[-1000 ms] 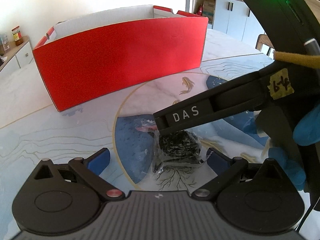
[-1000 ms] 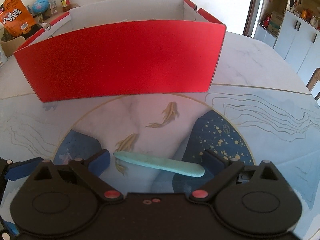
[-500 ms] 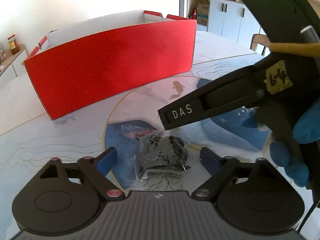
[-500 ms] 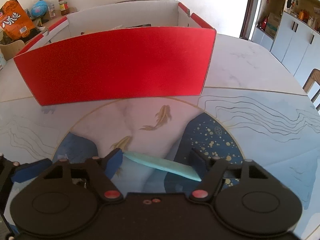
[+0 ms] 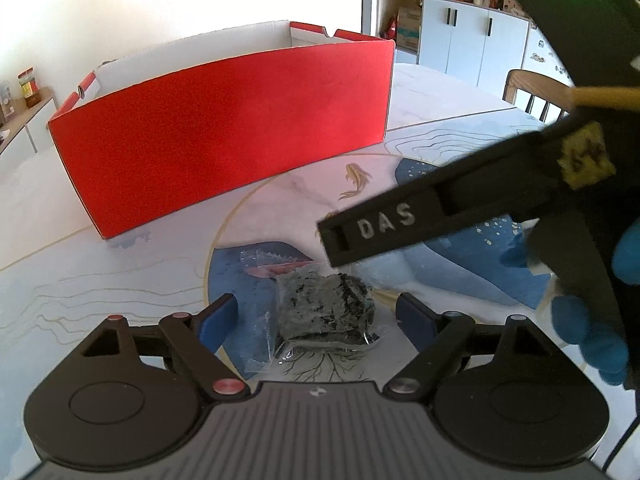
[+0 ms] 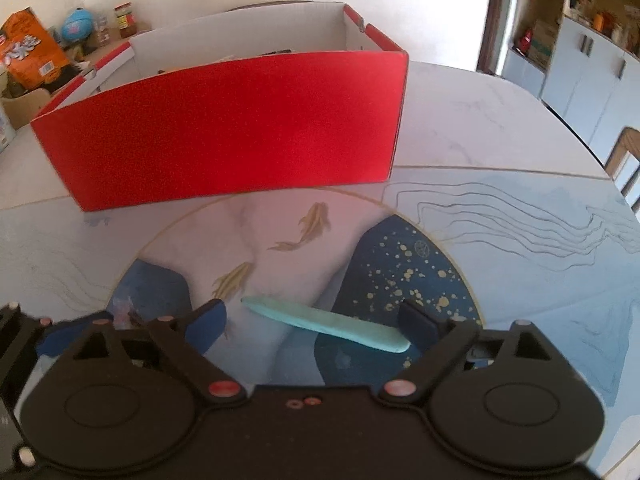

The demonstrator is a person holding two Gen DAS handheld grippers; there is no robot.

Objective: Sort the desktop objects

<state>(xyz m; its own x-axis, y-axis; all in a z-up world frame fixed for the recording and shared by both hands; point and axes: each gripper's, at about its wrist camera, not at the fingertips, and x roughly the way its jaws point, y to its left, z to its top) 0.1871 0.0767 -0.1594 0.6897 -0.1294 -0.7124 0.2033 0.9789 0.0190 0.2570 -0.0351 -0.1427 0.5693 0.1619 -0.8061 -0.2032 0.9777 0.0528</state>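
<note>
Two claws spread over separate items

We see our left claw point(image 5: 316, 320) spread wide, a clear packet of dark stuff point(image 5: 326, 314) lying on the table point(image 5: 120, 280) between its fingers, untouched. Our right claw point(image 6: 316, 320) is opening, a pale blue stick point(image 6: 326, 326) lying slantwise between its fingers. Beyond both claws stands the red box point(image 6: 224, 128).

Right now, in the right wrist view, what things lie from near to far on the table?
Turquoise stick → gold fish drawings → red box.
</note>
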